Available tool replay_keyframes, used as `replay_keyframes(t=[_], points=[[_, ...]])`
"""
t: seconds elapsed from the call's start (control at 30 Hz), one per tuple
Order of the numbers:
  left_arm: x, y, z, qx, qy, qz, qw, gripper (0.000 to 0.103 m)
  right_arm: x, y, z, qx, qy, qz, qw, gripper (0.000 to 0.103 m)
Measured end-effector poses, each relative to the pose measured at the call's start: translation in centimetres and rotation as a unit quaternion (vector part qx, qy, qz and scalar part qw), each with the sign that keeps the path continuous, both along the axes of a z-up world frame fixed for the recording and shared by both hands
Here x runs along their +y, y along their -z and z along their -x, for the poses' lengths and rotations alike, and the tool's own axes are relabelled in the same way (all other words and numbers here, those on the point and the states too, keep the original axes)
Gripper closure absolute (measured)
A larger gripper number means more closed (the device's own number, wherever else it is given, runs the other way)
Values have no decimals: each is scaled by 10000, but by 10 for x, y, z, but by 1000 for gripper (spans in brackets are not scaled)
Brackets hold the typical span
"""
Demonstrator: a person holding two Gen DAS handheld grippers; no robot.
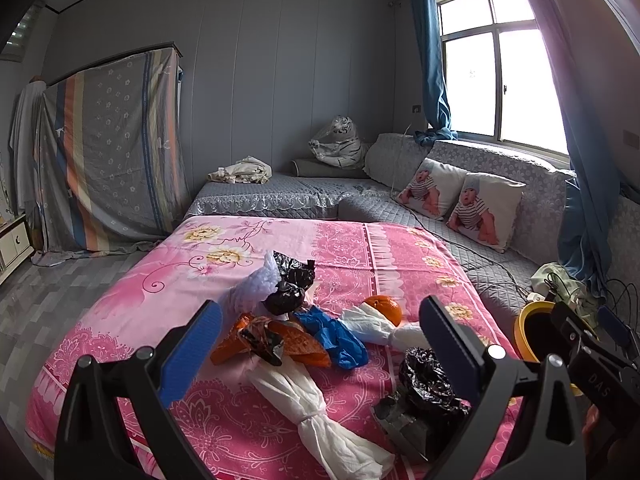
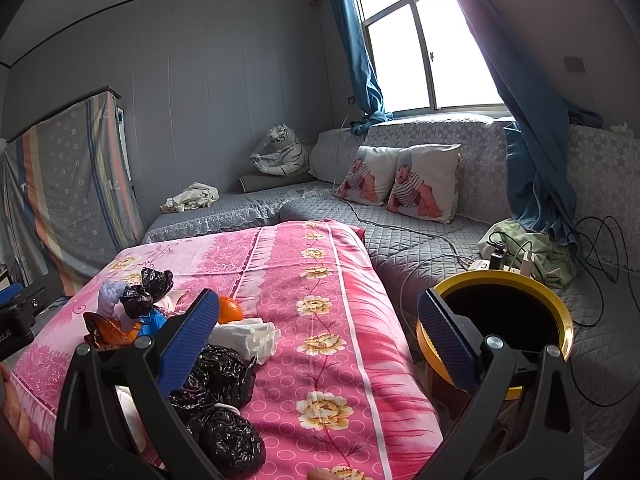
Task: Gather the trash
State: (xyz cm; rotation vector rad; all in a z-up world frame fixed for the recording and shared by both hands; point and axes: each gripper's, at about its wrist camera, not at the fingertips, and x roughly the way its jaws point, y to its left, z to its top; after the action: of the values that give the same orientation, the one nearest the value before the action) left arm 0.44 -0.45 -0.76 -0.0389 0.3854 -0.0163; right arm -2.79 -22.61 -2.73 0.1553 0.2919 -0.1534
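We hold the left gripper [image 1: 320,340] over a pink flowered bedsheet [image 1: 400,256], its blue ribbed fingers [image 1: 192,352] spread wide and holding nothing. Under it lies the trash: a twisted white paper bundle [image 1: 312,412], crinkled black plastic [image 1: 428,380], an orange foil wrapper [image 1: 280,340], a blue glove [image 1: 332,332] and a round orange [image 1: 384,308]. The right gripper [image 2: 320,340] is also spread wide and empty, above knotted black bags [image 2: 224,400]. A yellow-rimmed bin [image 2: 560,304] stands just beside the bed, cables [image 2: 600,248] trailing over the grey quilted sofa [image 2: 440,252] behind it.
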Motion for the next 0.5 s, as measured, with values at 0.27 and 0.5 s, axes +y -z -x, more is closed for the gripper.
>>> replay_keyframes(t=[0.27, 0.5], points=[[-1, 1, 0, 20, 6, 6, 10000, 8, -1, 0, -1, 13, -11, -24, 10000, 8], [-1, 2, -1, 33, 17, 10, 10000, 8, -1, 0, -1, 25, 0, -10, 10000, 8]])
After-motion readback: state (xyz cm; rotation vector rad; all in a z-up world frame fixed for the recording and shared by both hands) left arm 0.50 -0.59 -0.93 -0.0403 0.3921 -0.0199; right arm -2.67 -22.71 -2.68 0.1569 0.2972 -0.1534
